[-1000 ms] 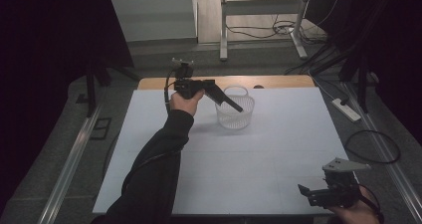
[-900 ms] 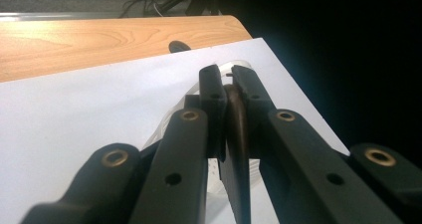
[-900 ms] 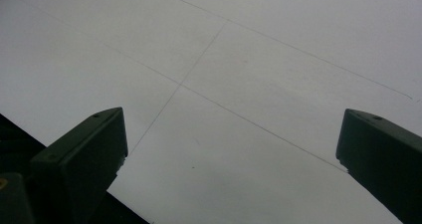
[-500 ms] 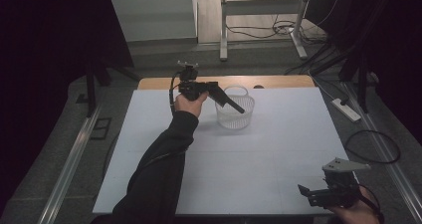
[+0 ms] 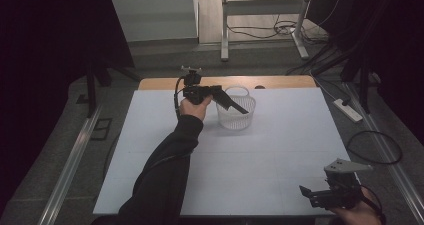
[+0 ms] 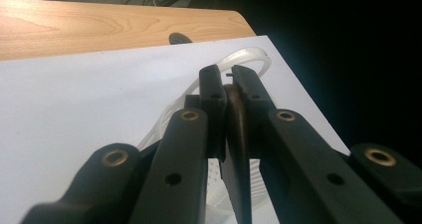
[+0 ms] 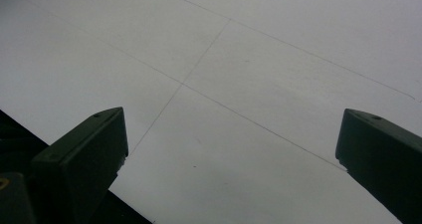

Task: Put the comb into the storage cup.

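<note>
Your left gripper (image 5: 239, 106) clamps thin dark item (image 6: 238, 149), identity unclear, over white basket (image 5: 236, 116); right gripper (image 7: 231, 149) wide open, empty, near white table (image 5: 280, 155) edge.

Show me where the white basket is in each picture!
High view: the white basket stands at the far middle of the white table, under the left gripper.
Left gripper view: its rim curves just beyond the jaws.
Right gripper view: not in it.
Shared landmark: the white table.
</note>
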Demonstrator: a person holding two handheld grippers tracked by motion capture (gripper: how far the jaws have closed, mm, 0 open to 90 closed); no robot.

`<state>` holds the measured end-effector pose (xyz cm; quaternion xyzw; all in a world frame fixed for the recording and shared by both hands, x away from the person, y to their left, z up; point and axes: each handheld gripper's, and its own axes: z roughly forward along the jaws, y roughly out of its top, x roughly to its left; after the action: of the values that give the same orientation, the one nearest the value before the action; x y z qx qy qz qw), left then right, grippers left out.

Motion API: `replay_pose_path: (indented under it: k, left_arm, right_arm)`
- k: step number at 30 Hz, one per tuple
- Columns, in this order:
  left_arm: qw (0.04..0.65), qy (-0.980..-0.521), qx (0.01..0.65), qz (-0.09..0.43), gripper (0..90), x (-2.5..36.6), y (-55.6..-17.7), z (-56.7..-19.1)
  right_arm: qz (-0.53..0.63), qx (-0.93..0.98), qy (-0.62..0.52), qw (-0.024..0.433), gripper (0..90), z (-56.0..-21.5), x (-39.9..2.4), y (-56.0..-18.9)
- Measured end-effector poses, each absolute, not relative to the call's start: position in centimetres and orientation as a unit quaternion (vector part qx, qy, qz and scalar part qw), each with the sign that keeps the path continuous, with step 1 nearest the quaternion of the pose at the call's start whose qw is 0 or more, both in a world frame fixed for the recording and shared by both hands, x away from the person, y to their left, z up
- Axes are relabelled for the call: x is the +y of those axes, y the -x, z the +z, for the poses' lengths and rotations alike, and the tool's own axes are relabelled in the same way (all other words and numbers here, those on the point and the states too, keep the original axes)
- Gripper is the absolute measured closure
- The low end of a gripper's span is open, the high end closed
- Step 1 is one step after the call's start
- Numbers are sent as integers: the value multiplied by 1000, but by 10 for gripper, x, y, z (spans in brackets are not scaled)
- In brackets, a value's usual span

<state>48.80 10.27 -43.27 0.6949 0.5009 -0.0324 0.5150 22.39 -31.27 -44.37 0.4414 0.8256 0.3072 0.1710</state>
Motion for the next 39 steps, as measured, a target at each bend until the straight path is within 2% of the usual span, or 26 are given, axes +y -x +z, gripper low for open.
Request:
replay_pose_path:
  k: [10,39]
  left_arm:
    - [523,-679,513,-46,829,110,-489,-442]
    - [482,-690,540,-6,708,115,-490,-456]
  right_arm:
    - [306,827,-440,169,5,-444,-312,-224]
    - [304,829,-438,168,10,-444,-312,-224]
